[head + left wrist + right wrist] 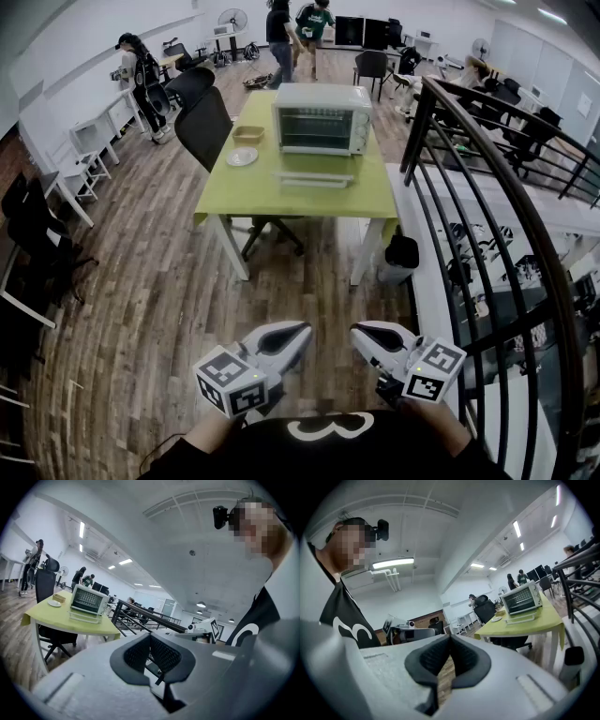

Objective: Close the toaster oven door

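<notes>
Well ahead of me, on the green table [281, 199], stands the toaster oven [322, 118]. It sits toward the table's far edge, a little right of the middle, with its glass front facing me. The oven door [314, 178] is folded down flat in front of it, reaching out over the tabletop toward the near edge. Near the table's left edge lie a white plate [242, 157] and, just behind it toward the far-left corner, a small tan tray [248, 134]. A black chair [204, 127] stands against that left edge.

I hold both grippers low and close to my body, over the wooden floor [150, 300], well apart from the table and the oven. The left gripper [302, 330] has its jaws pressed together with nothing between them. The right gripper [357, 331] is the same, its pads meeting and empty. The two sit side by side with their tips angled toward each other and a small gap between them.

Past the left gripper's closed jaws, in its own view, the oven sits off to the upper left. Past the right gripper's jaws, in its view, the oven sits to the upper right. A dark metal railing [487, 187] runs along my right side, beside the table's right edge.
</notes>
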Available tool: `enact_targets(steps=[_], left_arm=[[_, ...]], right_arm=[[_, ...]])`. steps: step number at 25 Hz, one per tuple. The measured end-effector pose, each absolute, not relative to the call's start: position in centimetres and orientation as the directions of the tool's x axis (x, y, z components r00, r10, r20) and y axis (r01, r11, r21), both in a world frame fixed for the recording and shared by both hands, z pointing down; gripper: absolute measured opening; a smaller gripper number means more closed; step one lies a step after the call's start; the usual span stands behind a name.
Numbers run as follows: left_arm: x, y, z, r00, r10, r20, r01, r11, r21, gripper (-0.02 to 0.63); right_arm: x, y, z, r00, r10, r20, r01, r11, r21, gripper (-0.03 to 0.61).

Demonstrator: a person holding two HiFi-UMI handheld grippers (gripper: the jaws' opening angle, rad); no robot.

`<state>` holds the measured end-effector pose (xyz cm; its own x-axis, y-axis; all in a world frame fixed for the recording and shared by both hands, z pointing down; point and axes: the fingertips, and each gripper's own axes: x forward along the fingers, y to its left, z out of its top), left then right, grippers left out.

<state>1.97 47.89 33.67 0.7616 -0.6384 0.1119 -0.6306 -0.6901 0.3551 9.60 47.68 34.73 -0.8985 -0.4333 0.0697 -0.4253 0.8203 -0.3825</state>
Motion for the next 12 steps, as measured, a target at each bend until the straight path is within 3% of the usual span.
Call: enact_targets(steps=[12], left_arm=[[0.2, 46.8, 34.0, 0.762, -0.638, 0.112, -0.632, -0.696, 0.341, 0.011]], right_arm=[[8.8, 46.5, 34.8, -0.877, -0.477, 0.054, -0.457, 0.797, -0.394, 0.002]])
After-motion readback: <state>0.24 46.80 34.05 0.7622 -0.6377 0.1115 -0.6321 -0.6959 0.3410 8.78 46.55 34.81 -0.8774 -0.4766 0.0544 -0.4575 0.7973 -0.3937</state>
